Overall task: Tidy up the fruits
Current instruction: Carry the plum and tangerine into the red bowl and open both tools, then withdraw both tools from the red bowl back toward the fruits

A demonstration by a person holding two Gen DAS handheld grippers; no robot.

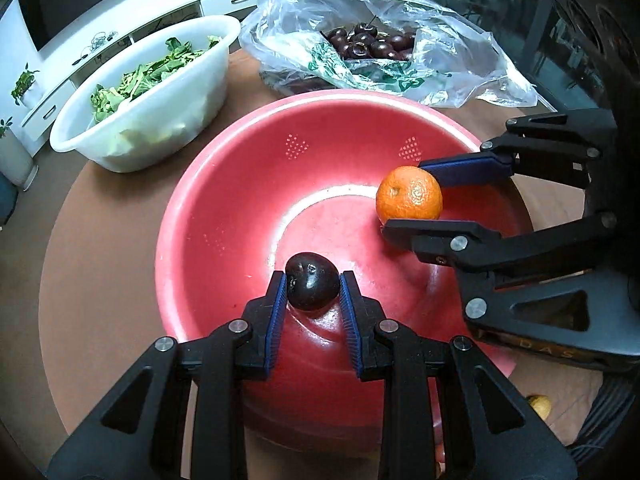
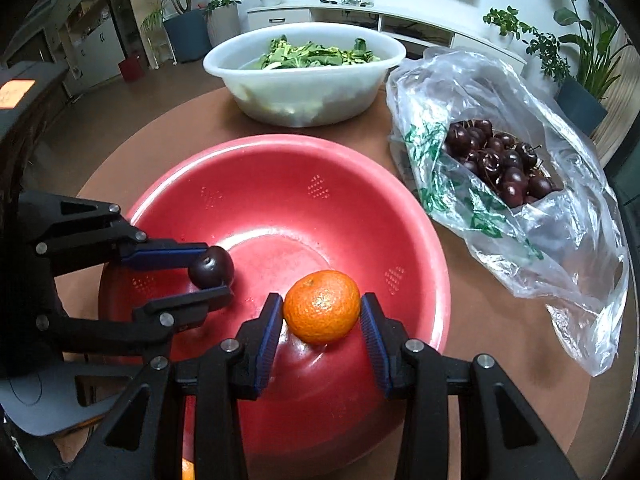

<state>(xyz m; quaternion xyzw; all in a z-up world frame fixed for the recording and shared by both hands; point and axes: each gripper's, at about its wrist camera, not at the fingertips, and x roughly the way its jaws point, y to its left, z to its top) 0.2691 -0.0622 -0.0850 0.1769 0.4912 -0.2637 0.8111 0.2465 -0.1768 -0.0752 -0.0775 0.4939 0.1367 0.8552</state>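
Observation:
A red colander bowl sits on the round brown table. My left gripper is shut on a dark plum and holds it over the bowl's near side. My right gripper is shut on an orange mandarin and holds it over the bowl's right part. The bowl has no other fruit in it.
A clear plastic bag with several dark cherries lies behind the bowl. A white tub of green leaves stands at the back. A yellow fruit lies at the table's near right.

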